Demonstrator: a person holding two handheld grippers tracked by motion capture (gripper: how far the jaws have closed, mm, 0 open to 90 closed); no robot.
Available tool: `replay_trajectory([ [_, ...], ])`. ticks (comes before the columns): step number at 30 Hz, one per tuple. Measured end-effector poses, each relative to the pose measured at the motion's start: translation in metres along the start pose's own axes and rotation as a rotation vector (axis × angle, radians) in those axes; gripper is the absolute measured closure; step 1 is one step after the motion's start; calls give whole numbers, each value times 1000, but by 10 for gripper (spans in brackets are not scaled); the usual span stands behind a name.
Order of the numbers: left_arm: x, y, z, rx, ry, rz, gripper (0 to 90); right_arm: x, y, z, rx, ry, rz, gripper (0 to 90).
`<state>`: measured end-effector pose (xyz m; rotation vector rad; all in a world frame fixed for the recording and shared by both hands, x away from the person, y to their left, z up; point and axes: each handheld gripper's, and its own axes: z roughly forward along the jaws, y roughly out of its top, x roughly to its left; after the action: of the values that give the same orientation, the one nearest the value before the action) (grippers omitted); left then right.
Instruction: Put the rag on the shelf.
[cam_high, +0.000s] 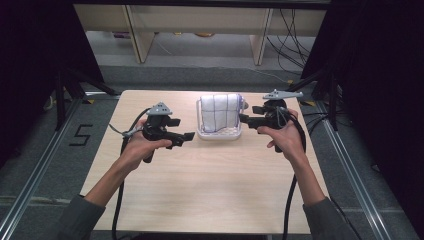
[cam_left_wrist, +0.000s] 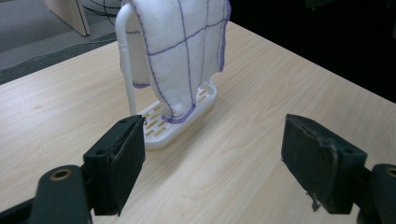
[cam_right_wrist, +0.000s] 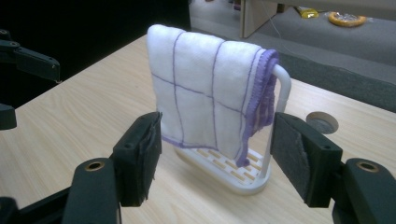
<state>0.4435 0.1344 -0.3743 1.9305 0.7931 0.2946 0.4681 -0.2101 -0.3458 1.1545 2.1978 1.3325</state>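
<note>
I hold one claw in each hand over a pale wooden worktop (cam_high: 210, 175). My left claw (cam_high: 186, 129) sits left of a small white rack (cam_high: 218, 134), its jaws spread wide with nothing between them; in the left gripper view the two black pads (cam_left_wrist: 128, 161) stand well apart over bare wood, short of the rack's slotted base. My right claw (cam_high: 243, 120) is at the rack's right side, also spread with nothing held; in the right gripper view its jaws frame the rack, the pads (cam_right_wrist: 149, 154) on either side and not touching it as far as I can tell. The rack stands at the far middle of the worktop and consists of a slotted tray with an upright white tube loop. A white cloth (cam_high: 220, 114) with thin purple grid lines and a purple stitched hem is draped over the loop and hangs down both sides, its lower edge near the tray. In the right gripper view the cloth (cam_right_wrist: 205, 100) covers most of the loop, with the right-hand upright bare. A round grommet hole (cam_right_wrist: 322, 122) lies in the worktop beyond the rack. My left claw's jaws appear at the left edge of the right gripper view. A black cable trails from each claw toward me. A floor marking "5" (cam_high: 81, 135) lies left of the worktop.
</note>
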Motion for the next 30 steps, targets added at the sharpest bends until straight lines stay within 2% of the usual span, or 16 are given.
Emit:
replay_trajectory([
  [1,-2,-1,-1,0,-6,1,216,0,-1,0,-5,14,-6,347],
  [9,-8,-9,-7,-1,-18,12,216,7,-11,-1,-7,26,-15,340],
  [13,-10,-16,-9,2,-16,14,216,12,-16,-1,3,28,1,336],
  [14,-9,-18,-10,0,-24,9,215,12,-17,0,-5,32,-15,335],
  [15,-10,-20,-11,0,-22,9,215,14,-18,0,-8,35,-11,334],
  [16,-10,-23,-12,0,-39,3,215,14,-19,0,-2,41,-26,333],
  [18,-11,-26,-13,2,-38,2,213,18,-22,-2,11,39,-19,333],
  [19,-12,-28,-14,8,-34,4,212,17,-24,0,-8,50,-48,333],
  [20,-13,-30,-14,5,-30,8,213,19,-26,-1,5,45,-18,333],
  [22,-14,-34,-16,2,-15,16,214,21,-30,0,9,53,-26,332],
  [23,-14,-36,-16,4,-20,16,213,23,-32,-1,16,61,-8,333],
  [25,-15,-41,-17,10,-25,8,213,23,-36,0,17,72,-17,332],
  [27,-15,-45,-17,9,-31,8,213,22,-39,-1,24,54,-34,331],
  [29,-16,-48,-18,15,-28,7,213,24,-43,-1,27,67,-11,331],
  [30,-17,-50,-19,18,-21,8,213,23,-45,-2,31,62,-17,331],
])
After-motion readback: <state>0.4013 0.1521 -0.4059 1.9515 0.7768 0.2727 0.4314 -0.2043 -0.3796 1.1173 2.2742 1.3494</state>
